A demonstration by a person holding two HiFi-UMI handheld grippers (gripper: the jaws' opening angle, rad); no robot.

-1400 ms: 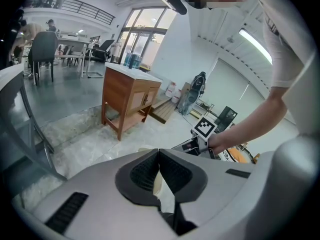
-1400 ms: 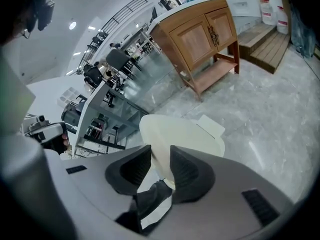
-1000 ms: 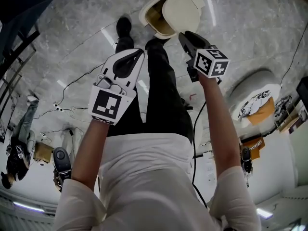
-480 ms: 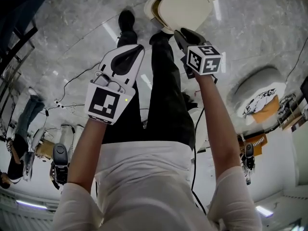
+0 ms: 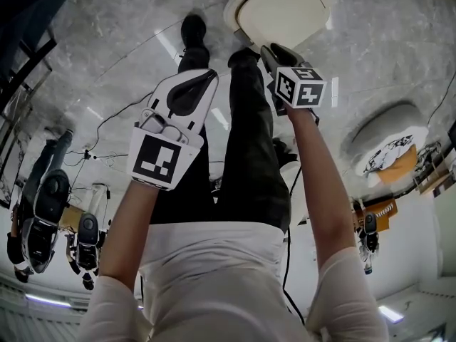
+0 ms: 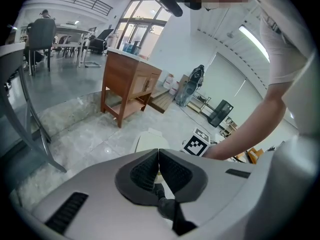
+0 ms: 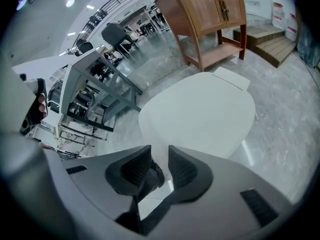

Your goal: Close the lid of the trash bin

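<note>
The cream trash bin stands on the marble floor at the top of the head view, its lid lying flat over the opening. My right gripper hovers just short of the bin's near edge; its jaws stand a narrow gap apart with nothing between them. My left gripper is held lower and to the left, above the person's legs, apart from the bin. Its jaws are pressed together and empty. The bin shows beyond them, beside the right gripper's marker cube.
A wooden cabinet stands behind the bin, and a grey metal desk frame is at its left. The person's dark shoes are next to the bin. Cables trail across the floor at left. A round white base lies at right.
The lid went from tilted half-open, showing the bin's inside, to flat on the bin. The right gripper stayed close to the bin's near edge. The left gripper barely moved.
</note>
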